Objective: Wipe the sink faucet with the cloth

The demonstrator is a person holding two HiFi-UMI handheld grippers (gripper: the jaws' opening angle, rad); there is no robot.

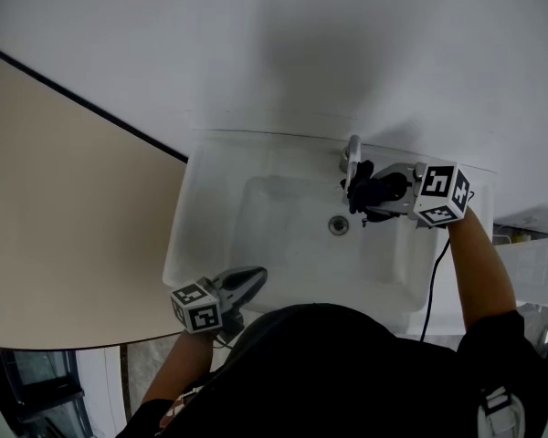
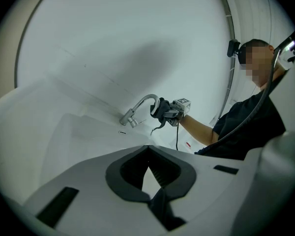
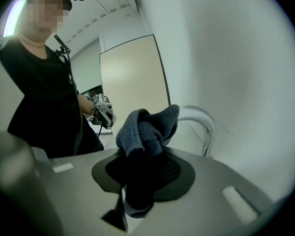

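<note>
Where a plain white wall point(image 1: 256, 44) meets a beige panel point(image 1: 64, 226) edged by a dark line, a white rectangular sink point(image 1: 184, 217) sits against the wall, seen from steeply above. A person in a dark top point(image 1: 320, 372) stands at its near edge, one bare forearm reaching to each side of the basin.

At the sink's near left corner, the left gripper point(image 1: 251, 279) rests just above the rim and points across the basin. Its jaws are pressed fully together at the tips with nothing between them.

At the sink's far right, the right gripper point(image 1: 361, 194) reaches in from the right towards the tap, its marker cube point(image 1: 441, 193) facing up. Its jaws stand partway apart and are clamped on the cloth point(image 3: 145, 129), a dark blue-grey terry cloth. The cloth is bunched between the pads, its folds bulging up and forward past the jaw tips and a tail hanging below them.

The faucet point(image 1: 353, 153) is a chrome tap with an arched spout, mounted on the back ledge. The bunched cloth lies right beside the arch, on its near right side. In the right gripper view the spout curves just behind the cloth. Whether the two touch cannot be told.

A small round drain point(image 1: 339, 225) lies in the basin floor, a little to the left of the cloth.
</note>
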